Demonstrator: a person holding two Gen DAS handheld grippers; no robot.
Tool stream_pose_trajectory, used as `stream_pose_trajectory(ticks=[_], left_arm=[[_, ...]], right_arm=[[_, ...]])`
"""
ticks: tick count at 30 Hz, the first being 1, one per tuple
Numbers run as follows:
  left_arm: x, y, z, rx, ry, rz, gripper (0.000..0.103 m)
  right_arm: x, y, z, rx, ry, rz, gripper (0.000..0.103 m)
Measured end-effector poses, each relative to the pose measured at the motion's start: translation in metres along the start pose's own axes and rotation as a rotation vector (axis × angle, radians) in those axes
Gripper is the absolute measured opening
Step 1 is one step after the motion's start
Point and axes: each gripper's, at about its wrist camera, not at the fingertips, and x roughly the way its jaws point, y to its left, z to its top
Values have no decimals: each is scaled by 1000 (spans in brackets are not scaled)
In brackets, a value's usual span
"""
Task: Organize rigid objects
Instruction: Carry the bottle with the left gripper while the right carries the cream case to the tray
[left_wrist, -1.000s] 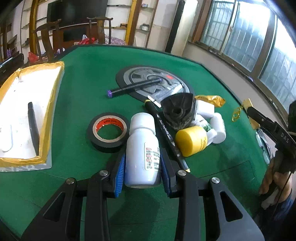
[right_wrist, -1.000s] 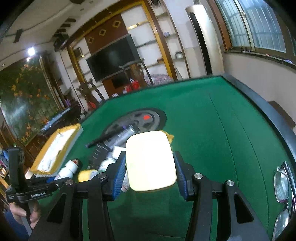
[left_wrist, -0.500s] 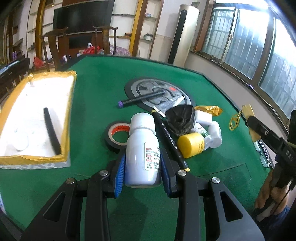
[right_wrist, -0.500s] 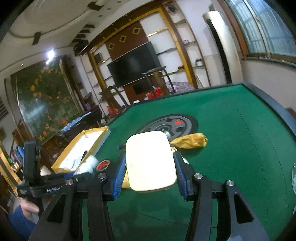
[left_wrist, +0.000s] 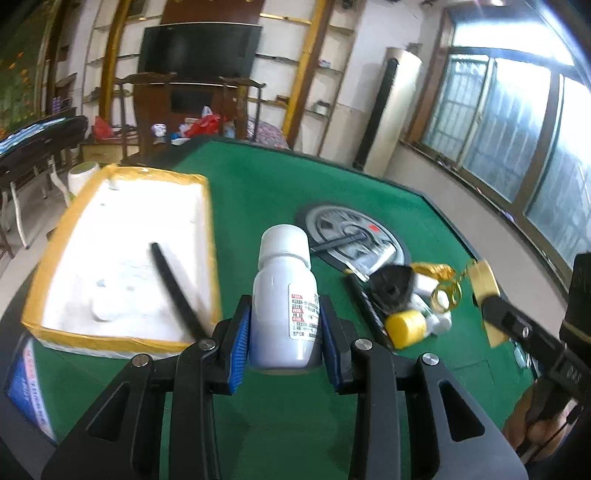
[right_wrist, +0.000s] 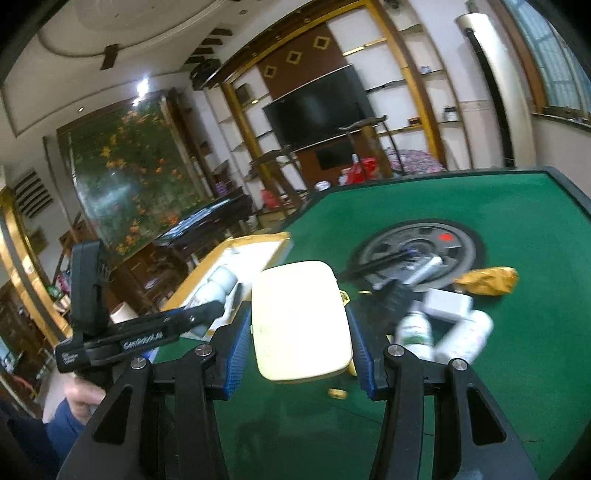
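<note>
Green felt table (left_wrist: 280, 192) with dark raised edge. Behind it, dark wall-mounted television (left_wrist: 201, 46) between gold-framed shelves (left_wrist: 325, 66); wooden chairs (left_wrist: 240, 107) in front. Tall barred windows (left_wrist: 517, 125) along the right wall, daylight through them. Tall standing air conditioner (left_wrist: 391, 107) in the corner. Large orange-flowered mural (right_wrist: 122, 170) on the left wall; bright ceiling spotlight (right_wrist: 142, 85).

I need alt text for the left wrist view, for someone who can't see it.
The left claw grips a white pill bottle by its sides above a green felt table. A white tray with a yellow rim lies to its left, holding a black stick. Small bottles clutter the right.
</note>
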Motion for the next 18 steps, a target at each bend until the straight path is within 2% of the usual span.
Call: stream_pose_trajectory(ticks=[8, 12, 18], left_arm=[[-4, 58, 21, -85, -34, 85, 32], [2, 95, 32, -151, -17, 111, 32], [19, 131, 42, -187, 8, 172, 32]], right_arm=[[45, 35, 11, -45, 76, 88, 44], [74, 54, 23, -54, 104, 140, 45], [125, 87, 24, -84, 158, 173, 45]])
